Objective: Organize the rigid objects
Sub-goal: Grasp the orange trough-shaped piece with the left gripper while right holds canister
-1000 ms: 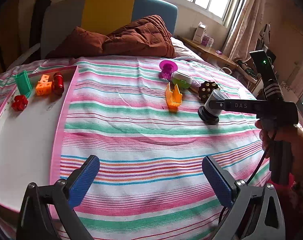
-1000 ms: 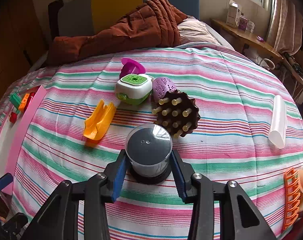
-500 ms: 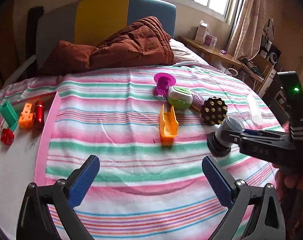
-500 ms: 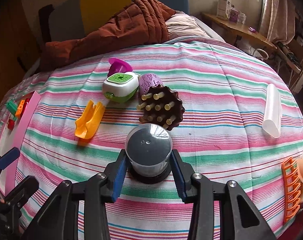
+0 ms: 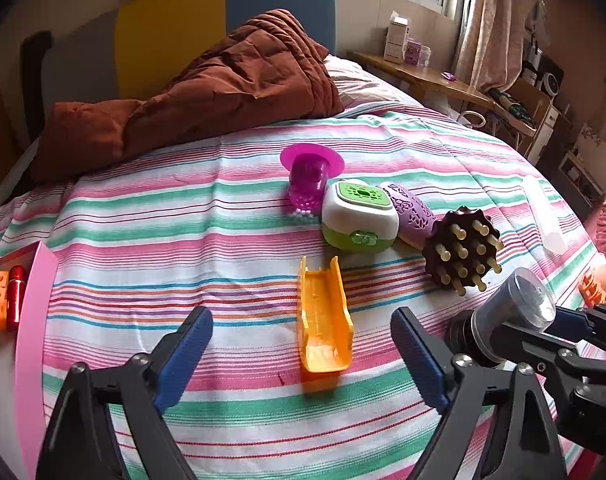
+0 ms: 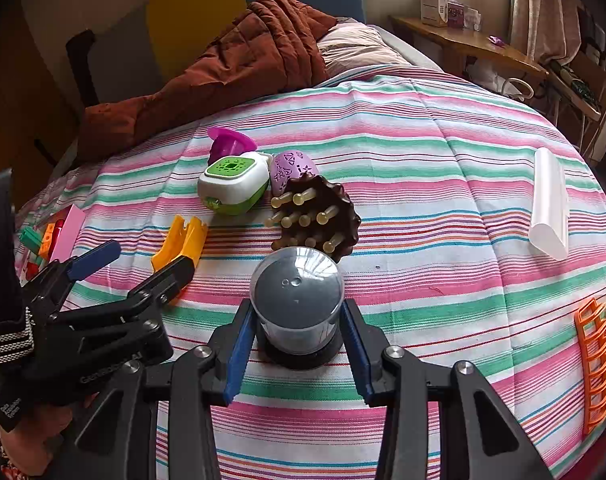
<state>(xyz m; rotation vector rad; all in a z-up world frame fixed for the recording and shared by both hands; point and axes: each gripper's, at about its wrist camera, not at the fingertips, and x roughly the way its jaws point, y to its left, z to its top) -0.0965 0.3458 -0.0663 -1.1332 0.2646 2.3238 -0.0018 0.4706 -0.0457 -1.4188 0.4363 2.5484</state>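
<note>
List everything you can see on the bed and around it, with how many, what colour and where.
Jar: one, clear with black base, in the right gripper.
Chute: one, orange, ahead of the left gripper.
Brush: one, brown, behind the jar.
Box: one, white and green, mid-bed.
Egg: one, purple, beside the box.
Cup: one, magenta, behind the box.
Tube: one, white, far right.
Rack: one, orange, right edge.
Tray: one, pink-rimmed, left, holding small toys.
Quilt: one, brown, bed head.
Left gripper: open.
Right gripper: shut on jar.
</note>
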